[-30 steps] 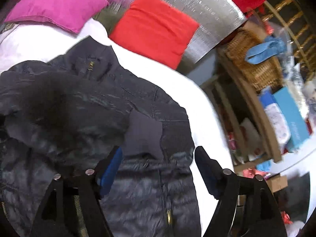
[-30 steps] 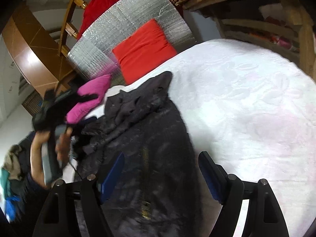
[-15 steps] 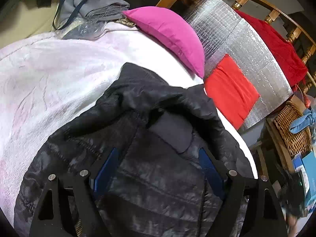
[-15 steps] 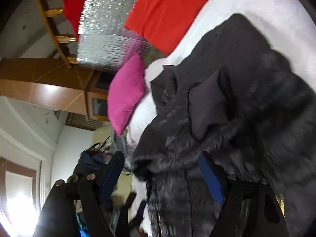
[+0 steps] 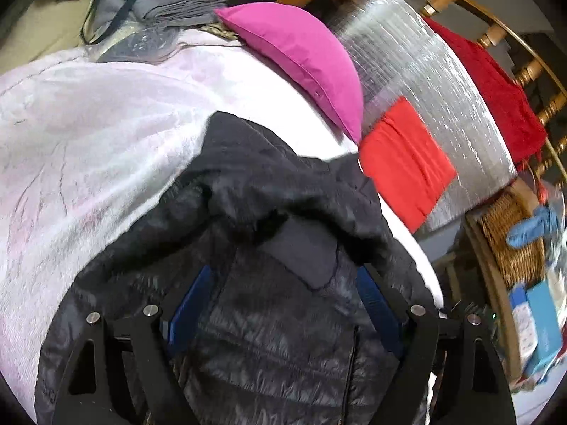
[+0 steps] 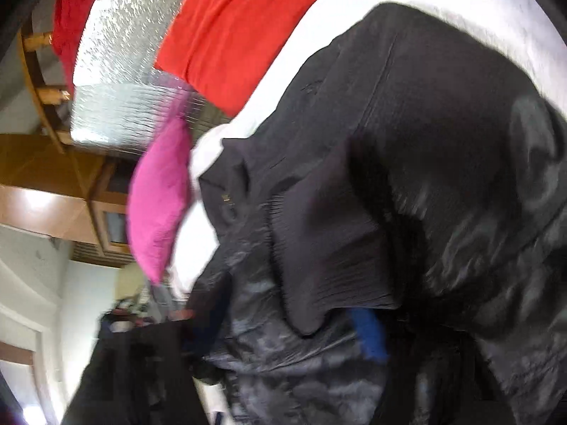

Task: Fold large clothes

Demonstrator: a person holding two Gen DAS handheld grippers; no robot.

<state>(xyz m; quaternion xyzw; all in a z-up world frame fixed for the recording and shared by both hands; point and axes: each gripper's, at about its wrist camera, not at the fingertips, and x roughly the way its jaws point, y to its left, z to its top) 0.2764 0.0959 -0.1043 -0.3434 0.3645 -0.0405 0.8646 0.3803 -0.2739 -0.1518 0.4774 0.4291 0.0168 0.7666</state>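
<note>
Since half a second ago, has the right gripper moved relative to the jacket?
Yes. The right gripper has pushed in closer: the jacket fills more of its view, hiding most of its fingers, while the red cushion stays at the top.

I see jacket (image 5: 269, 283) lying on bed (image 5: 88, 134), w/ left tool (image 5: 283, 301) over its middle. Two pillows (image 5: 301, 56) behind it at bed's head, basket (image 5: 514, 241) off to the right beside bed.
</note>
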